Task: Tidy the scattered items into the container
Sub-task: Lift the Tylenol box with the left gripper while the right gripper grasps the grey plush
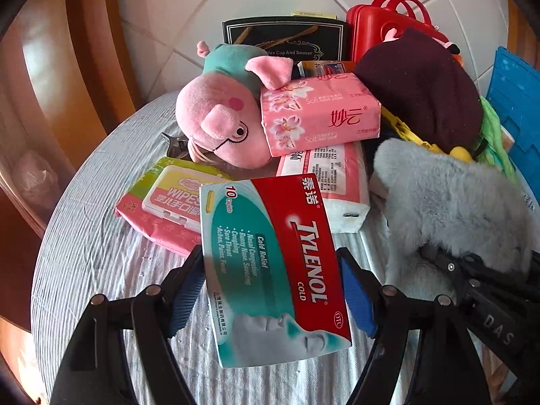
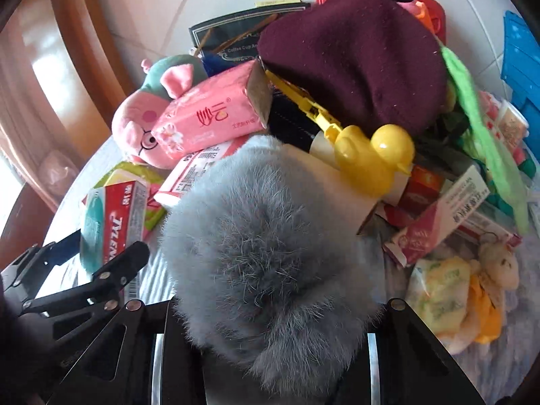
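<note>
From the left wrist, the left gripper (image 1: 273,290) clamps a red-and-teal Tylenol cardboard box (image 1: 273,270) between its blue pads, above the grey striped cloth (image 1: 101,253); a blue plastic crate (image 1: 516,108) sits far right.

From the right wrist, the right gripper (image 2: 270,330) squeezes a fluffy grey fur item (image 2: 266,256), jaws narrowed, before the pile.

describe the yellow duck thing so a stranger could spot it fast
Find the dark maroon hat atop the heap on the round table. Just below its brim, beside the grey furry item, sits the yellow duck: glossy hard plastic with a long yellow handle, unlike its soft neighbours.
</note>
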Action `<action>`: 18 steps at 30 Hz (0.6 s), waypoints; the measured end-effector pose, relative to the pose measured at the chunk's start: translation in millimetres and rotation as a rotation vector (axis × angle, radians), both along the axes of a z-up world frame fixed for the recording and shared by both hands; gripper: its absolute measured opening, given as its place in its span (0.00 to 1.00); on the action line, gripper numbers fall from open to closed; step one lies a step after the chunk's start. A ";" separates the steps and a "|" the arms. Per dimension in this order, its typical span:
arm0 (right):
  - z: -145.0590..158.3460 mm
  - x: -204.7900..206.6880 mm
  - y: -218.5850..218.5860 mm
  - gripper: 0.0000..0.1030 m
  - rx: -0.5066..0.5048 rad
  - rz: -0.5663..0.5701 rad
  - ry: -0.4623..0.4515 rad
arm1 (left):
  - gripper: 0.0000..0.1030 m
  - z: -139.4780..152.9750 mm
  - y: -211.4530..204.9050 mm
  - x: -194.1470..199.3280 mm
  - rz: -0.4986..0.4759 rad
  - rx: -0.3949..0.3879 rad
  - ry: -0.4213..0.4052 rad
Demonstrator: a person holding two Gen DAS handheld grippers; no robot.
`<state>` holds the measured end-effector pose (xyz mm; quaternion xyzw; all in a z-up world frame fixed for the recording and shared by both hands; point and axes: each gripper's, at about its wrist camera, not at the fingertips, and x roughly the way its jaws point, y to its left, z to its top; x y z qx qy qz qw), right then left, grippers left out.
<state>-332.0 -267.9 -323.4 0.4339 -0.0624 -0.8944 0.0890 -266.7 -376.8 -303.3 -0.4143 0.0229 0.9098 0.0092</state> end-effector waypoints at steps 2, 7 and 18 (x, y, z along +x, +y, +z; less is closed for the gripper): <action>12.0 13.8 3.5 0.32 -0.009 -0.007 0.019 | 0.73 10.4 2.5 8.4 -0.010 0.011 0.013; 64.4 51.6 31.0 0.32 -0.031 -0.036 0.101 | 0.73 54.0 23.2 38.8 -0.061 0.039 0.086; 208.4 132.7 128.5 0.32 -0.057 -0.039 0.322 | 0.73 166.3 100.3 96.7 -0.096 0.069 0.278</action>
